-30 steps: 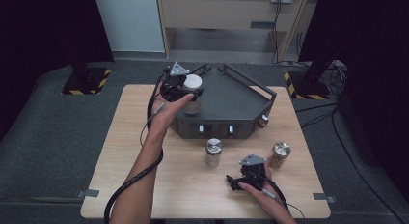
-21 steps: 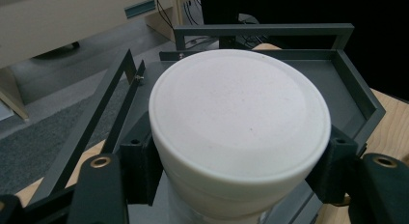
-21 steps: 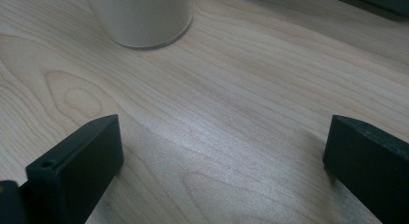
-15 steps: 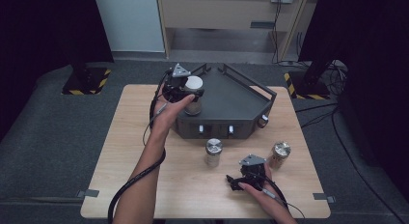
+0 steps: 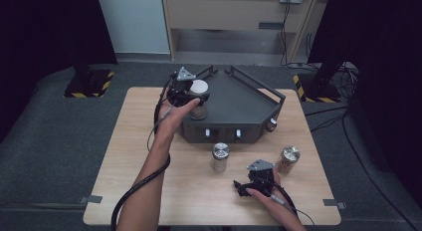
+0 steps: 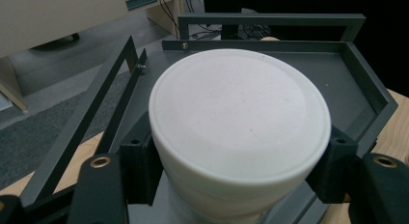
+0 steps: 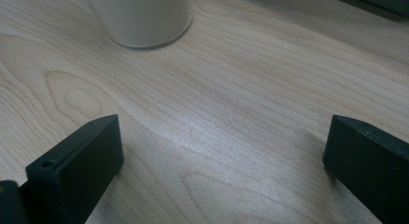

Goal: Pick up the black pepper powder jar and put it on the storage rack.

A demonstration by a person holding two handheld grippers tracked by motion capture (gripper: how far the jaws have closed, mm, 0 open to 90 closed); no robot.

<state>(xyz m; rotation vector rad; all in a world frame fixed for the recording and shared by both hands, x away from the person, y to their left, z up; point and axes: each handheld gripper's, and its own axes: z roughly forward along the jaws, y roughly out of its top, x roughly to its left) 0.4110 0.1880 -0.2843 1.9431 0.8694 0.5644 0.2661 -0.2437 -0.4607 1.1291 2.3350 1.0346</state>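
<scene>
One white-lidded jar [image 5: 199, 96], pinched by the left gripper [image 5: 191, 94], stood on the dark angular tray [image 5: 244, 104] at the far side of a pale wooden table [image 5: 129, 156], while the right gripper [image 5: 249, 185] rested spread wide near the front edge, grey carpet [image 5: 54, 141] surrounding.

Close up, white-lidded jar [image 6: 239, 120], its round lid seen from above and slightly tilted. Clamped at both sides by the left gripper [image 6: 236, 175], black pads pressed against the wall just under the lid rim. Behind, dark grey metal tray [image 6: 354, 69] with raised frame rails; jar base hidden, probably over the tray floor. Light wooden table [image 6: 395, 132] at right edge.
</scene>
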